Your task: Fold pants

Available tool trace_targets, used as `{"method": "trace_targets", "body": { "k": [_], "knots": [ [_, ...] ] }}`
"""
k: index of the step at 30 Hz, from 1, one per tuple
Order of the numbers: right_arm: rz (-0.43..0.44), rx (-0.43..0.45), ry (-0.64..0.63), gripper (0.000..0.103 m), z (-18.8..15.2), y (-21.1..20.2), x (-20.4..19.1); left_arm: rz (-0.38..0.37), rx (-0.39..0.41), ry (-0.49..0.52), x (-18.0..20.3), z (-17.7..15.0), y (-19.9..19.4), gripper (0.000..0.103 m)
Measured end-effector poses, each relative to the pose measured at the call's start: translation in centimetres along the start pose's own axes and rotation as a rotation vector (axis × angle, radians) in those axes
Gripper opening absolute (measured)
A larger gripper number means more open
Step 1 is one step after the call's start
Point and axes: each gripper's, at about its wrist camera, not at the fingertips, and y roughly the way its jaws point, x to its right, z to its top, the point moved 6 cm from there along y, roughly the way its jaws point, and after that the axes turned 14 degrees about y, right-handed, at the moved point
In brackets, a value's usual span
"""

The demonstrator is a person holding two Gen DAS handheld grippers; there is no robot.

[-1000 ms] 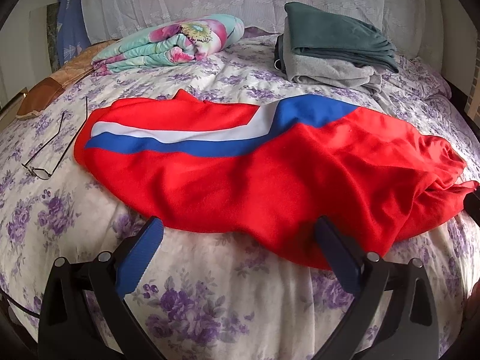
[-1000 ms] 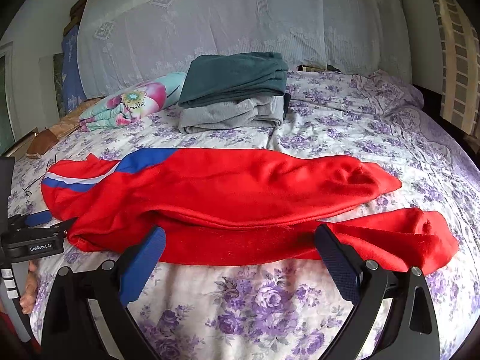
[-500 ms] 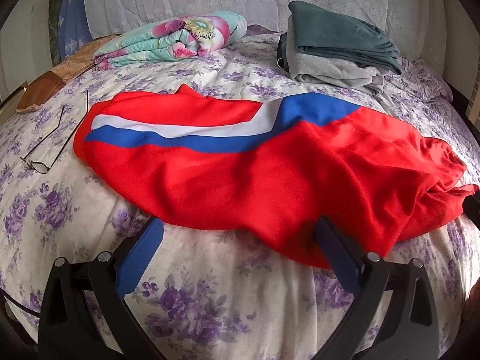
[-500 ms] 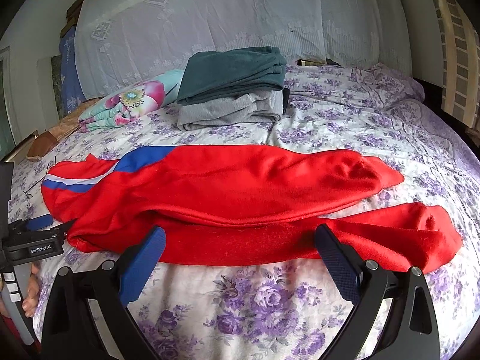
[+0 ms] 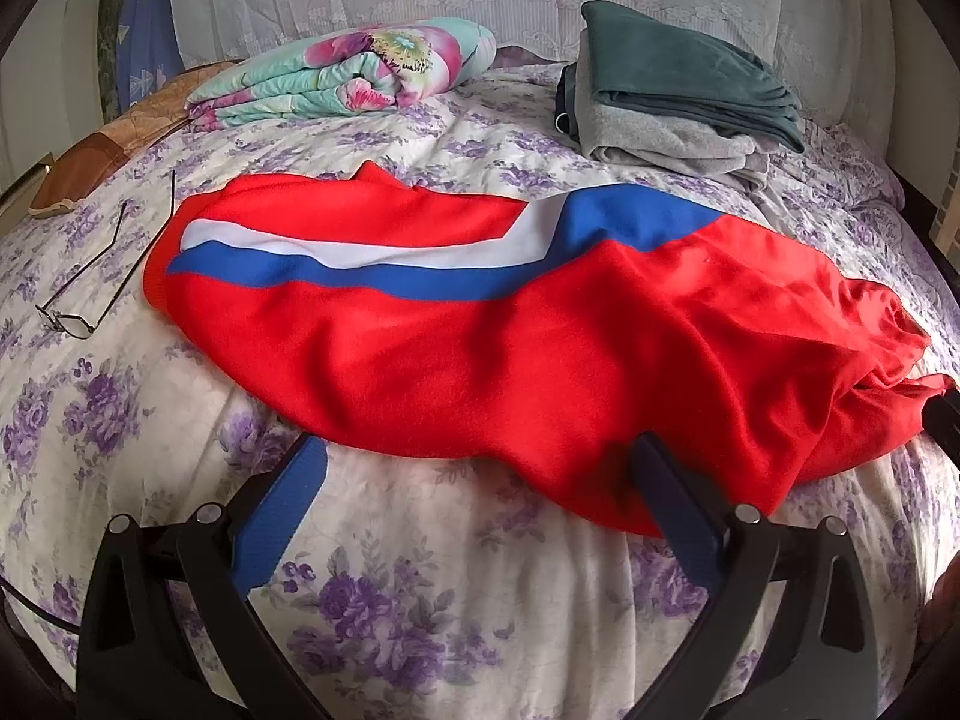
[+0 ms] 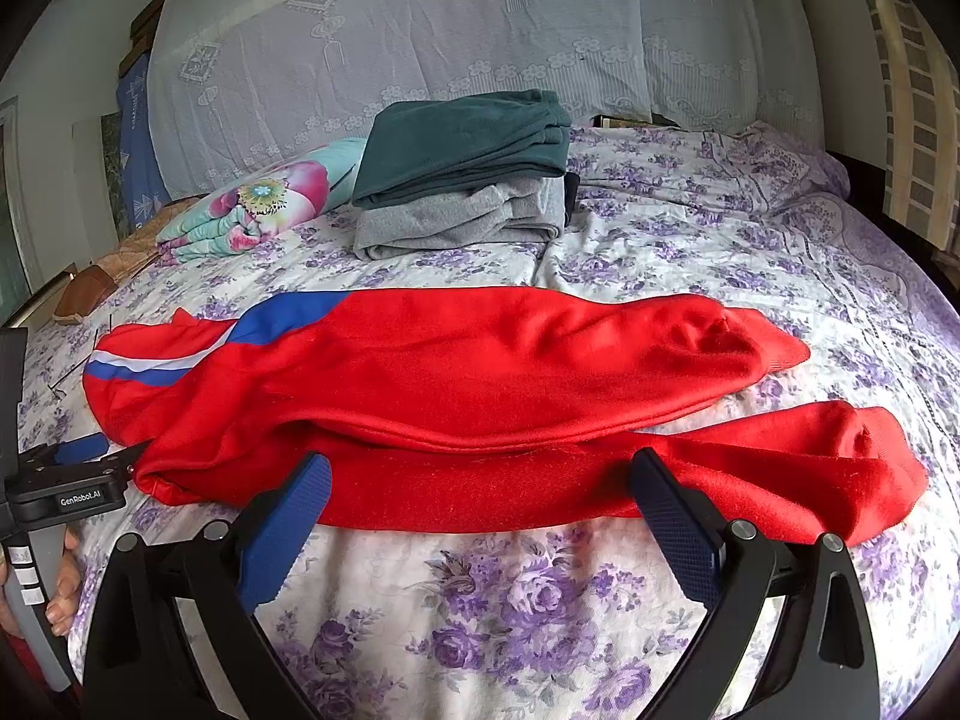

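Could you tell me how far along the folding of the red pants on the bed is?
Early. The red pants with a blue and white stripe lie lengthwise, one leg roughly over the other, though the cuffs are offset. Nothing is in hand: the left gripper and right gripper are both open at the near edge. Aligning the legs and folding them across remain.

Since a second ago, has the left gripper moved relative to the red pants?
Yes. The left gripper has crept forward: the pants and glasses sit slightly lower and nearer.
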Motion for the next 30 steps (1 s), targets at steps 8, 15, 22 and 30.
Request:
{"method": "trace_targets", "body": {
  "k": [8, 15, 22, 30],
  "knots": [
    [-0.001, -0.003, 0.001, 0.100, 0.00, 0.00, 0.01, -0.001, 0.000, -0.001, 0.02, -0.01, -0.01, 0.099],
    [-0.002, -0.008, 0.002, 0.100, 0.03, 0.04, 0.01, -0.002, 0.000, -0.002, 0.03, -0.01, 0.00, 0.099],
    [-0.002, -0.013, 0.004, 0.100, -0.08, 0.02, 0.05, -0.005, 0.000, -0.004, 0.00, -0.12, 0.03, 0.099],
    [-0.002, -0.030, 0.004, 0.100, -0.19, 0.21, 0.00, -0.040, -0.013, -0.024, -0.58, -0.15, -0.09, 0.099]
  ]
}}
